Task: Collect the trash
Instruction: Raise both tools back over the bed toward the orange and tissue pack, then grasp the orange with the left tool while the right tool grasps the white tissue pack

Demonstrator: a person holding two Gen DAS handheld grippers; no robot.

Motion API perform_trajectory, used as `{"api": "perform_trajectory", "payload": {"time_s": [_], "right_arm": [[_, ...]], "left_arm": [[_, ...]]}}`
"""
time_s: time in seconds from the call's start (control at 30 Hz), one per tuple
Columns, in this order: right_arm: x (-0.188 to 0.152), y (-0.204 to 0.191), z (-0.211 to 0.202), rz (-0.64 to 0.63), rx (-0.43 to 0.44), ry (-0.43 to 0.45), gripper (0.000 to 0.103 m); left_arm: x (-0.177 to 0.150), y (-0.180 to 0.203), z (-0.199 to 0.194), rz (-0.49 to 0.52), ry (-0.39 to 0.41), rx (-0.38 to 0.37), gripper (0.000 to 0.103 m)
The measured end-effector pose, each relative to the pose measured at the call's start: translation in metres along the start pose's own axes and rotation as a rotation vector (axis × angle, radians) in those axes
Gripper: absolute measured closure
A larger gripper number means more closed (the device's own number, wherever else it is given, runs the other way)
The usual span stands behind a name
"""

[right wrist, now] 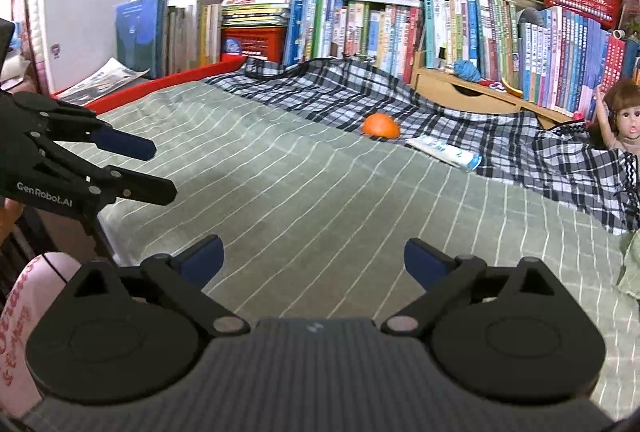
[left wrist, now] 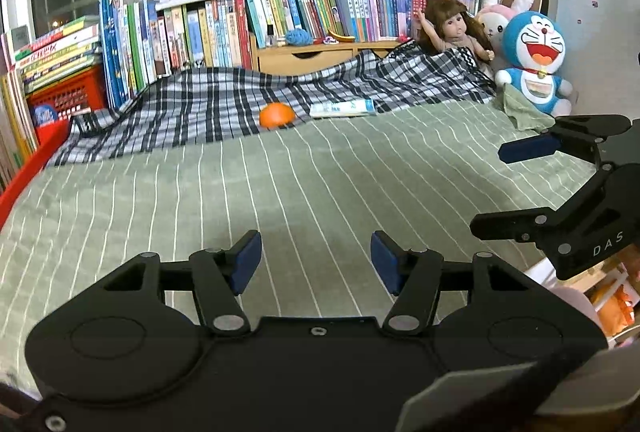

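The bed, under a green striped sheet, fills both views; a plaid blanket lies rumpled along its far side, against a row of books. A doll and plush toys sit at the far right corner.

Two items read as trash. An orange peel sits at the blanket's near edge, and a white wrapper lies just to its right, close beside it but apart from it. Both are well away from the grippers.

The left gripper is about half open and holds nothing. The right gripper is spread wide, also empty. Each hovers over bare sheet at the near side.

Assessment: the step in hand is the reach to the first item. The peel looks domed and thin, so a wide opening suits it; the right gripper is the better set. Its pads should straddle the dome and close gently, clear of the blanket's folds. The flat wrapper probably needs a grip at one end. No bin is visible.
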State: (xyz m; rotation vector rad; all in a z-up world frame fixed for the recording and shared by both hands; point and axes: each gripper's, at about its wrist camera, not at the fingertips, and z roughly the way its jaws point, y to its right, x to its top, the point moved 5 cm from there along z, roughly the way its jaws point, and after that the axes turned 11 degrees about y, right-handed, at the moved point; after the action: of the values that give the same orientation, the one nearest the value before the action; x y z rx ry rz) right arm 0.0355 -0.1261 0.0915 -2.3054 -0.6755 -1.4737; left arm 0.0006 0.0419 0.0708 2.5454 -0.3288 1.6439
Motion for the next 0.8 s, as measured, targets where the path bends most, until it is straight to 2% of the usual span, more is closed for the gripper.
{"api": "perform_trajectory", "payload": {"time_s": [0.47,0.67,0.8], "right_arm": [[0.024,0.06,0.052,0.037,-0.071,0.006,0.0],[0.035,0.091,0.088,0.028,-0.121,-0.006,0.0],[0.039,0.117,0.118,0.064,-0.136,-0.006,0.0]], "left_arm": [[0.032,-0.021,0.084,-0.006,-0.016,-0.01,0.043],[0.052,-0.034,0.128,0.01,-0.016,0.006,0.042],[0.067,-0.046,0.168,-0.011,-0.015,-0.014,0.04]]}}
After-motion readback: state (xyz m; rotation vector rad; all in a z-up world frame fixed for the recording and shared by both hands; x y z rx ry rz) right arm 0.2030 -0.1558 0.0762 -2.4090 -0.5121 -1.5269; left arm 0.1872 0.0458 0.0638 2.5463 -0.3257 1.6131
